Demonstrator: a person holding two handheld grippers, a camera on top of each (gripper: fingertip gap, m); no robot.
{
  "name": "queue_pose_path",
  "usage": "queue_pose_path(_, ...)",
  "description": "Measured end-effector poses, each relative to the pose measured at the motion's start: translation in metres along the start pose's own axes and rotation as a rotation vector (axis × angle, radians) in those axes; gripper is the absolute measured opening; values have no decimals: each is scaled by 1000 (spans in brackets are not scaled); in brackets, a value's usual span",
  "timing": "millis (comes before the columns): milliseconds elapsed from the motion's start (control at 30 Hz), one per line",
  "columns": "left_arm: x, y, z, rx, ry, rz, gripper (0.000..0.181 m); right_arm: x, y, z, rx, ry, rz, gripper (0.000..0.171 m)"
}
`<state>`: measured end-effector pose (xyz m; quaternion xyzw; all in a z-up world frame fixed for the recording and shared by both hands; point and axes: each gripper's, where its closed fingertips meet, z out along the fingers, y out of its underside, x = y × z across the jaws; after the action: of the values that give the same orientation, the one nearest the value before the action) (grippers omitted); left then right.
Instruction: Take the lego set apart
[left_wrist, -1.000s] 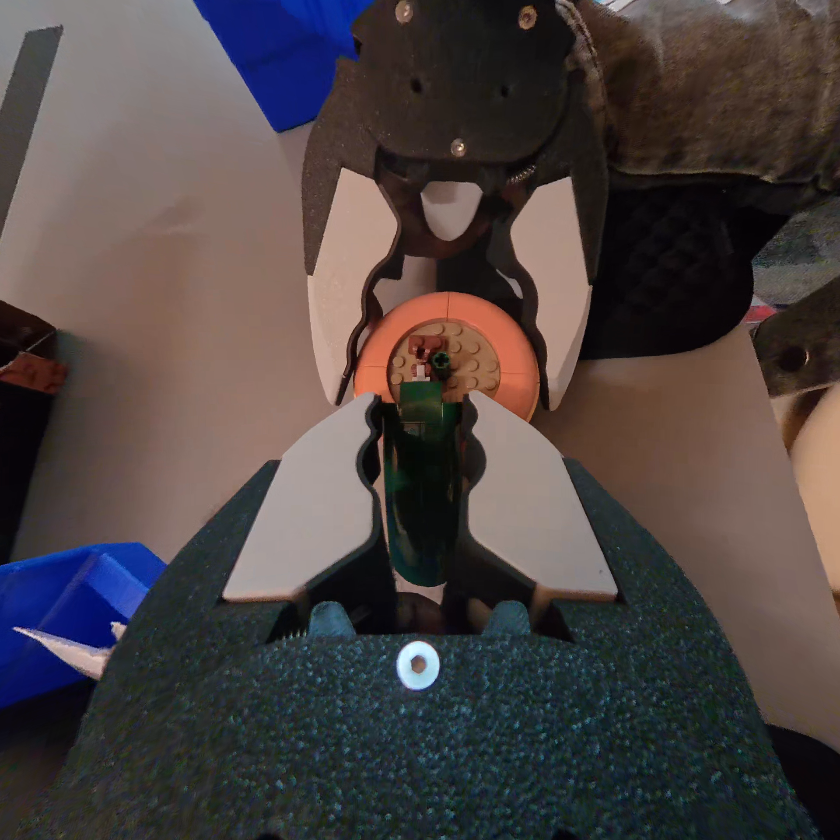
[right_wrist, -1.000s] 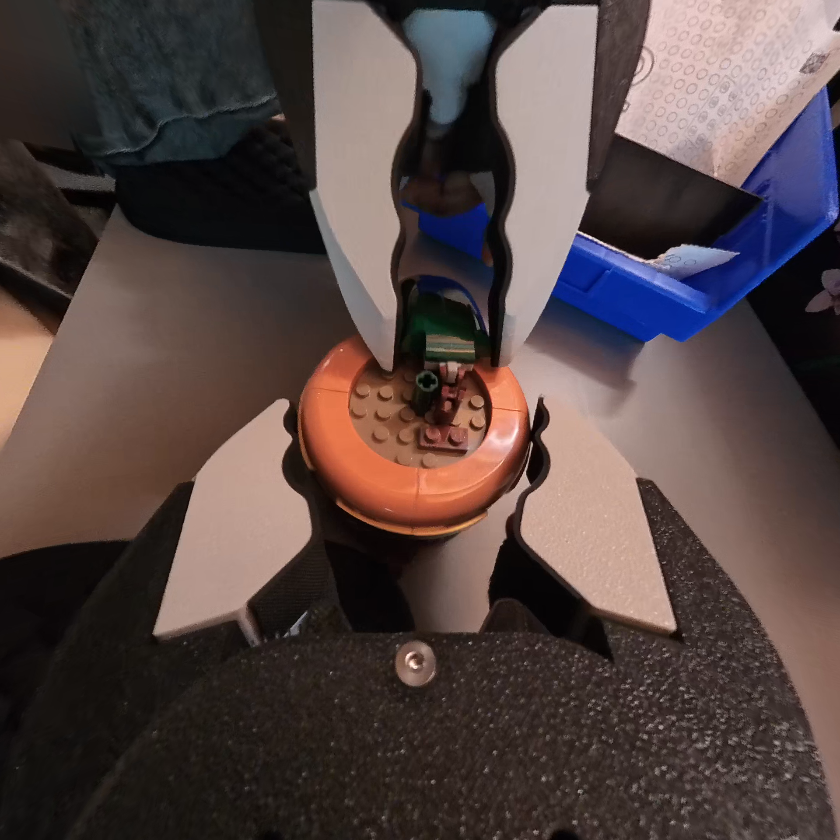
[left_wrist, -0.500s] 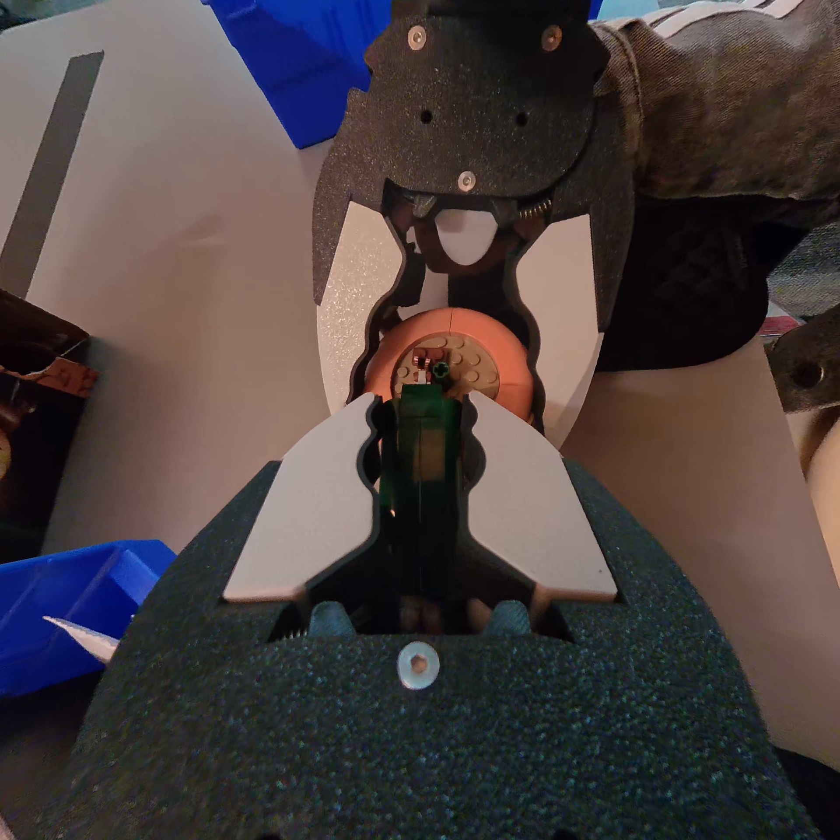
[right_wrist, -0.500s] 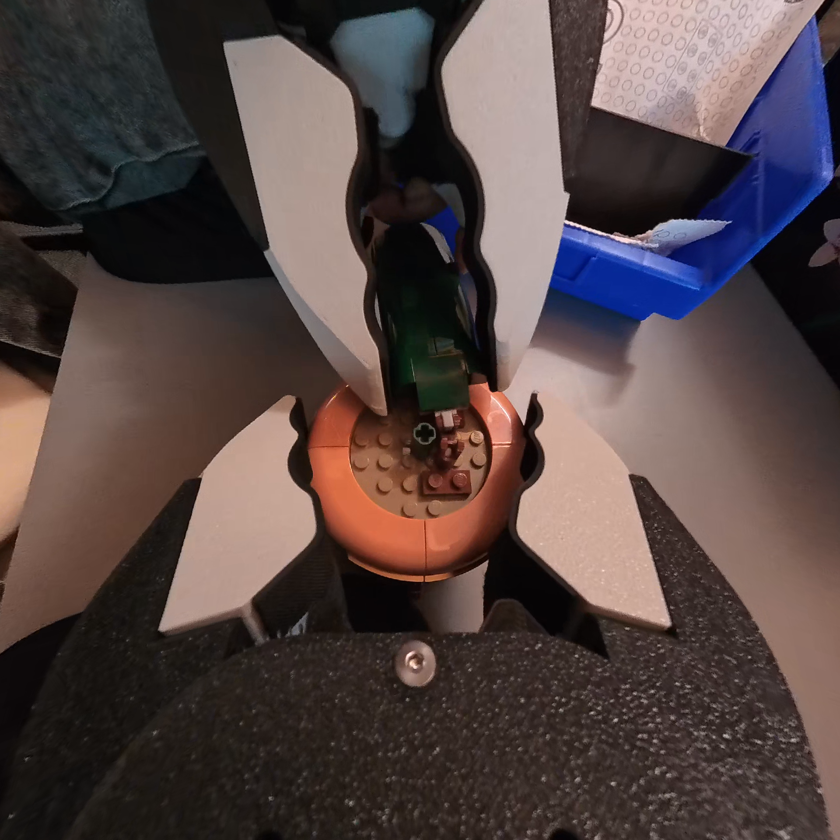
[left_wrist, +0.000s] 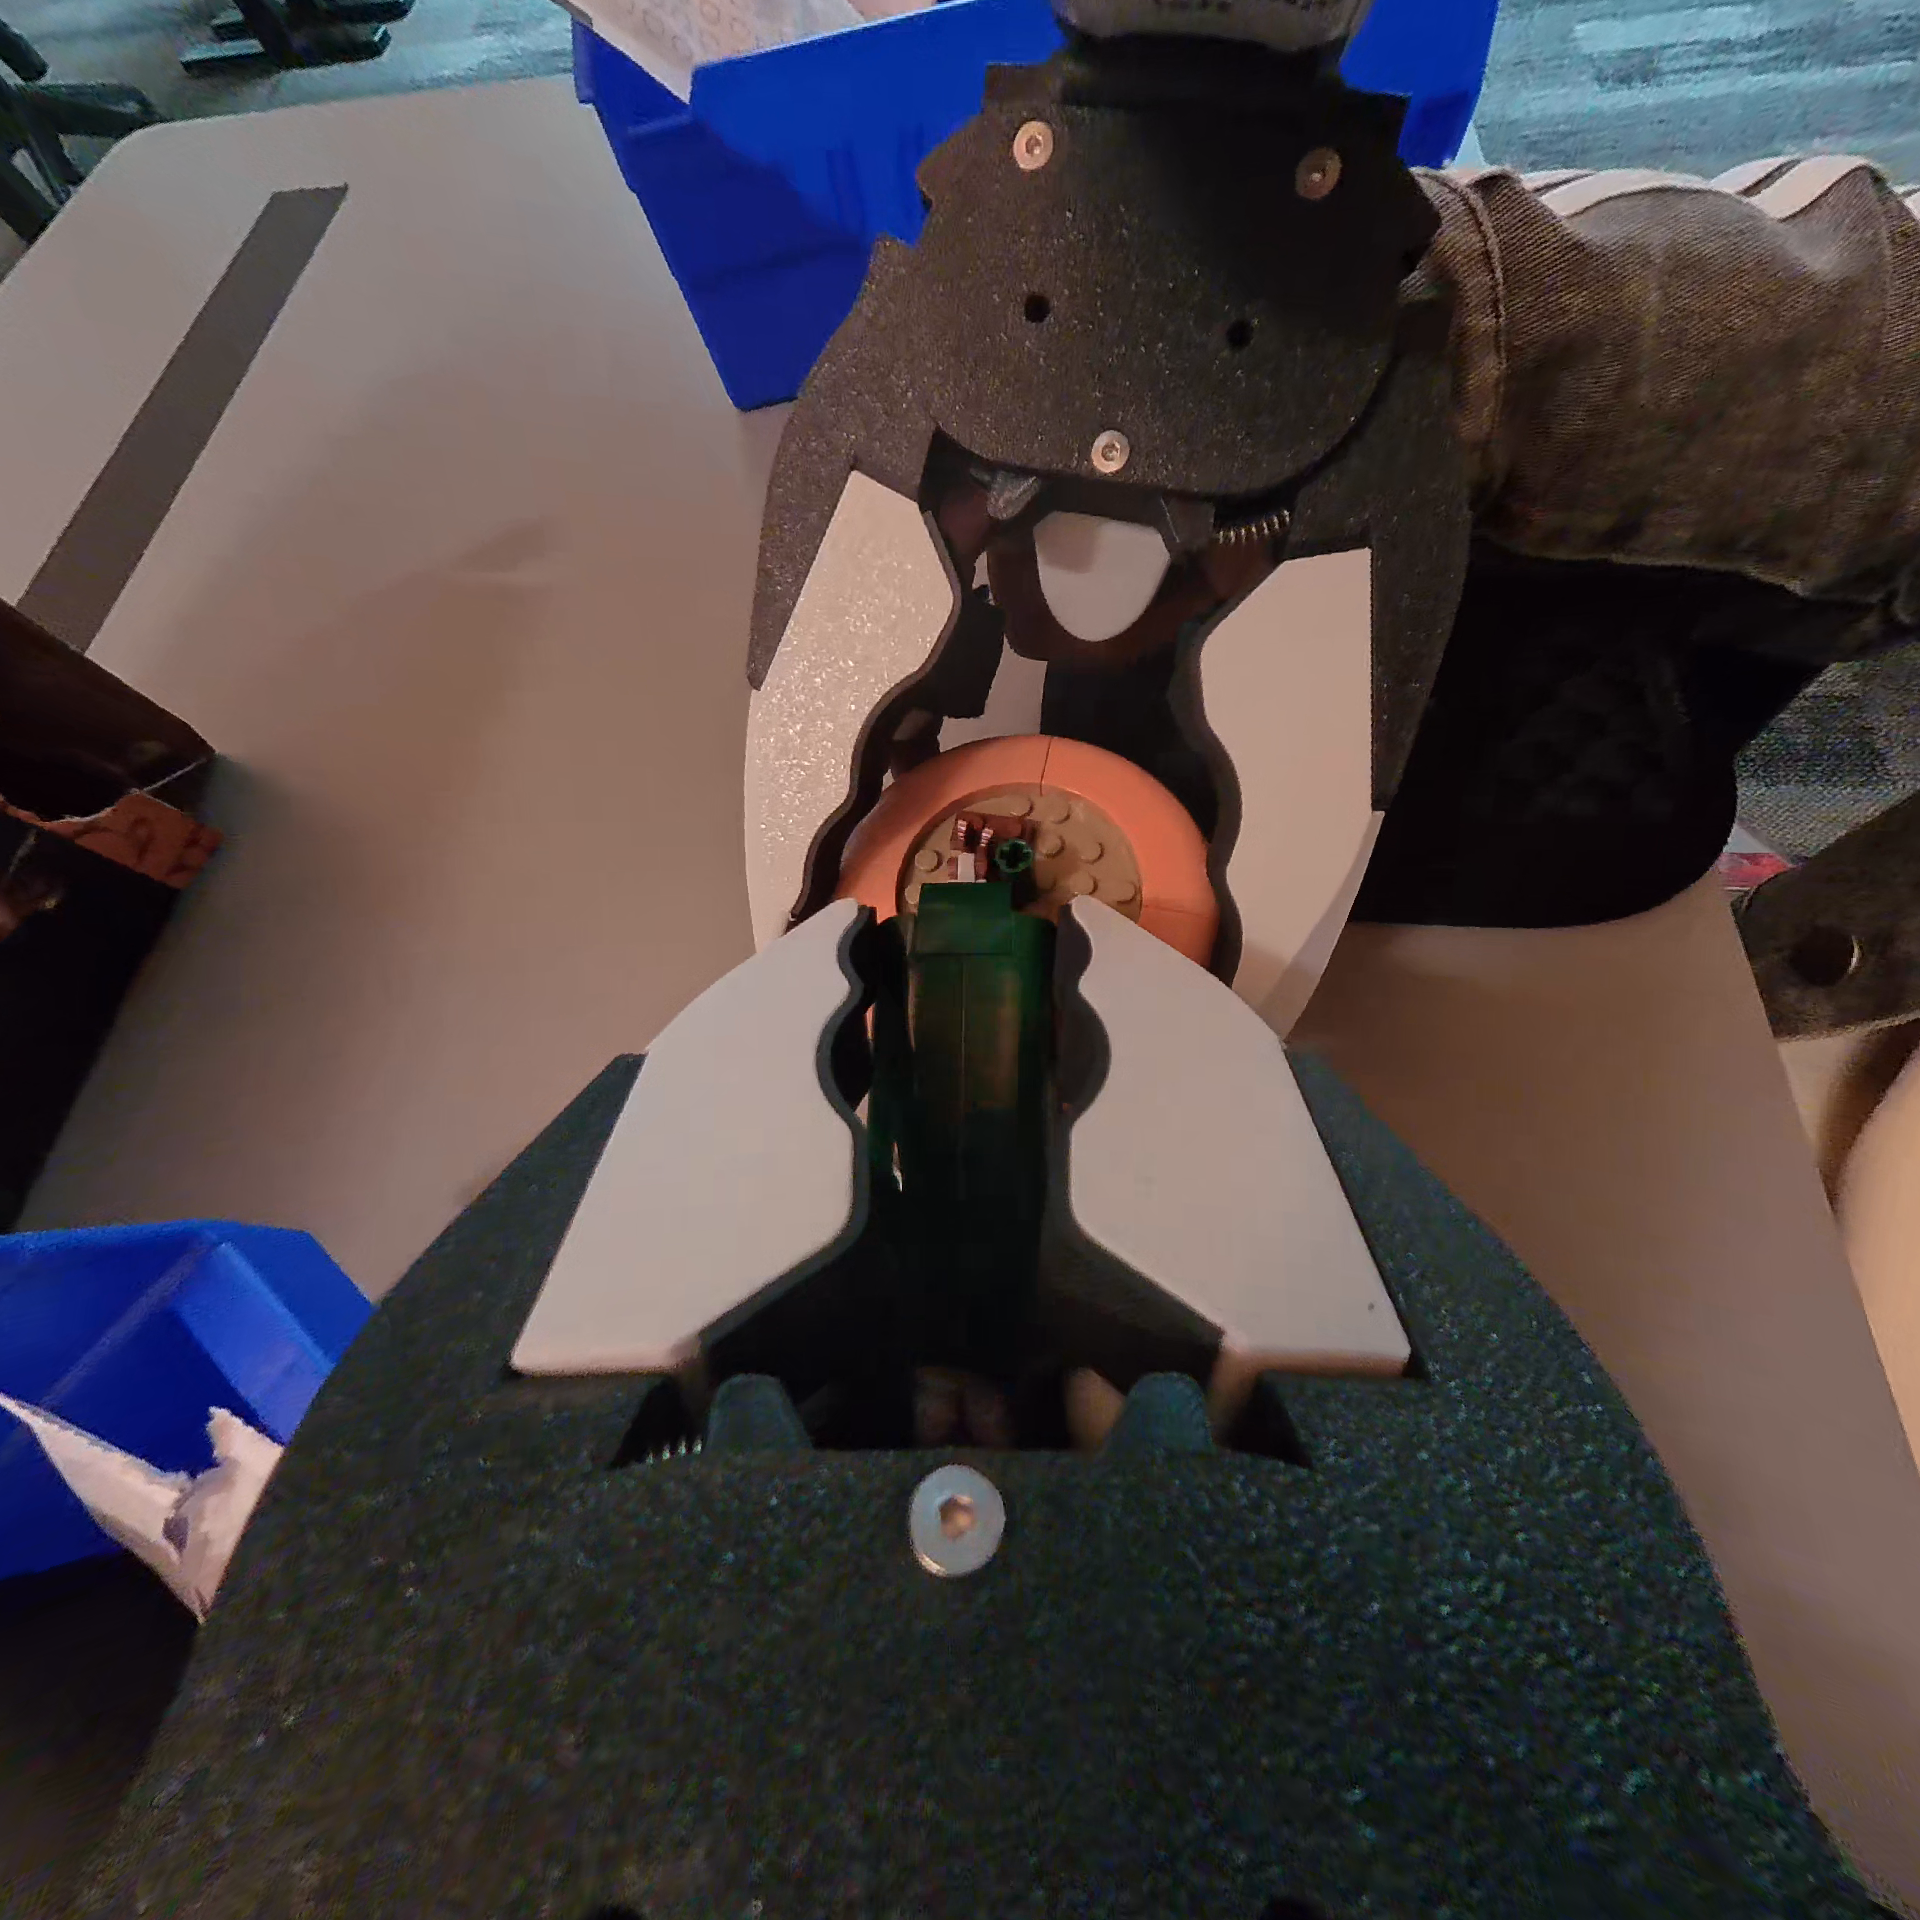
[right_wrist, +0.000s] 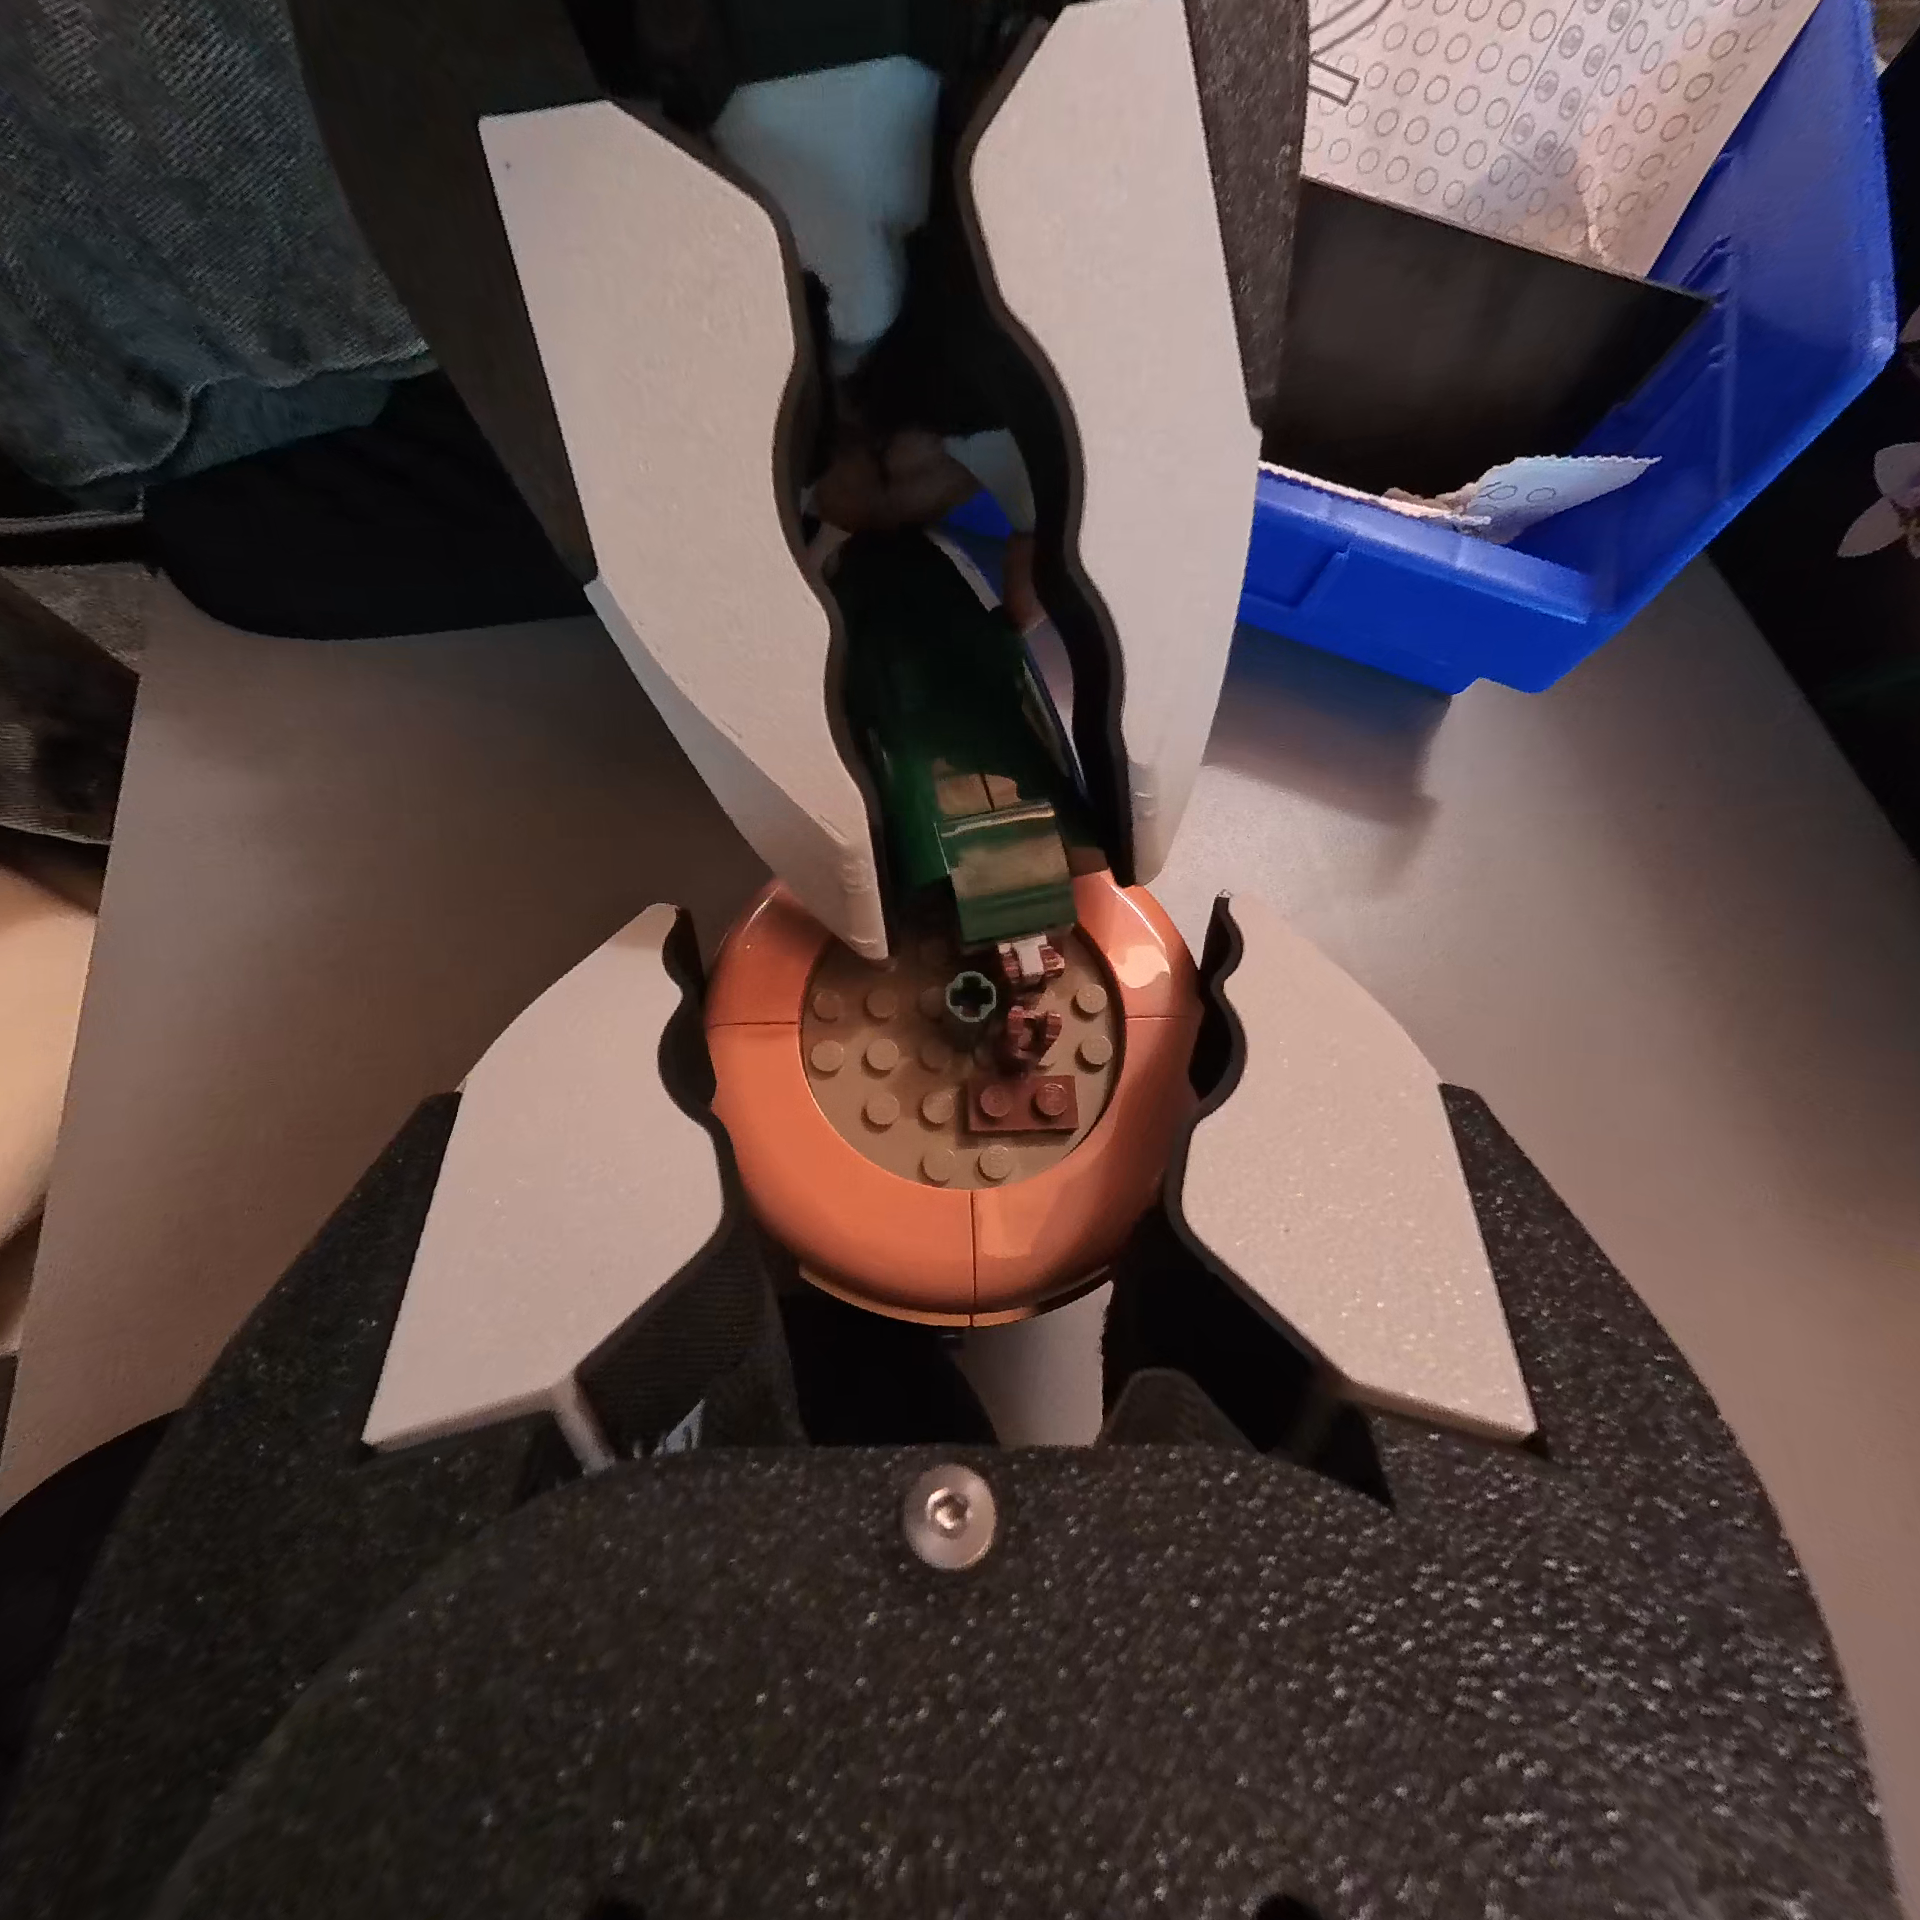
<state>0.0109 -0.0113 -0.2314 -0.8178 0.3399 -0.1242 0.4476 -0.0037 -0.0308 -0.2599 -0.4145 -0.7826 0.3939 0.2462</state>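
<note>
A round orange lego pot (right_wrist: 883, 1226) with a tan studded top (right_wrist: 883, 1060) stands on the grey table. My right gripper (right_wrist: 943, 909) is shut on the pot, one finger on each side. My left gripper (left_wrist: 966, 920) is shut on a long dark green lego piece (left_wrist: 966, 1039) that runs back between its fingers. In the right wrist view the green piece (right_wrist: 935, 707) slants down to the pot's far rim, next to small brown pieces (right_wrist: 1023, 1107) and a green stub (right_wrist: 971, 1001). I cannot tell whether the green piece is still joined to the pot (left_wrist: 1143, 821).
A blue bin (right_wrist: 1558, 520) holding a printed sheet stands behind the pot on the right. In the left wrist view another blue bin (left_wrist: 779, 208) stands at the far side, a third (left_wrist: 125, 1382) at lower left, and a dark box (left_wrist: 83, 790) at left. A sleeve (left_wrist: 1662, 416) is behind the right gripper. Only a small space, under 4 cm, lies between the two pairs of fingers.
My left gripper has drawn up and back from the pot, so more of the green piece's length shows. The right gripper has kept its hold on the pot.
</note>
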Motion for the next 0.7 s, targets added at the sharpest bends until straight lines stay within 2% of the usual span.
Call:
queue_pose_path(67,-4,-10,-3,69,-25,-20,32,1,0,0,0,2,9,91)
queue_pose_path(133,-11,-56,-36,335,-12,-127,32,1,0,0,-5,3,6,91)
queue_pose_path(167,-24,-55,-50,310,-92,-118,31,1,1,0,-12,6,-1,91)
queue_pose_path(200,-37,-39,-55,206,-185,-88,32,1,1,0,-20,7,-2,91)
queue_pose_path(233,-43,-27,-56,165,-203,-111,32,1,0,0,-24,7,-2,91)
queue_pose_path(300,-34,-25,-53,209,-166,-112,32,3,0,0,-22,16,-2,91)
queue_pose_path(400,-14,-43,-54,281,-121,-61,32,21,3,-6,-23,104,7,89)
queue_pose_path(500,0,-71,-70,380,-124,-6,32,59,11,-22,-19,325,25,79)
queue_pose_path(567,9,-89,-82,490,-107,-23,32,74,15,-30,-15,413,29,73)
queue_pose_path(600,12,-97,-86,555,-93,-55,32,77,15,-32,-3,423,27,77)
queue_pose_path(667,16,-106,-94,704,-45,-168,32,78,7,-40,52,429,33,95)
queue_pose_path(700,18,-108,-99,790,-4,-247,32,74,-2,-47,106,403,28,94)
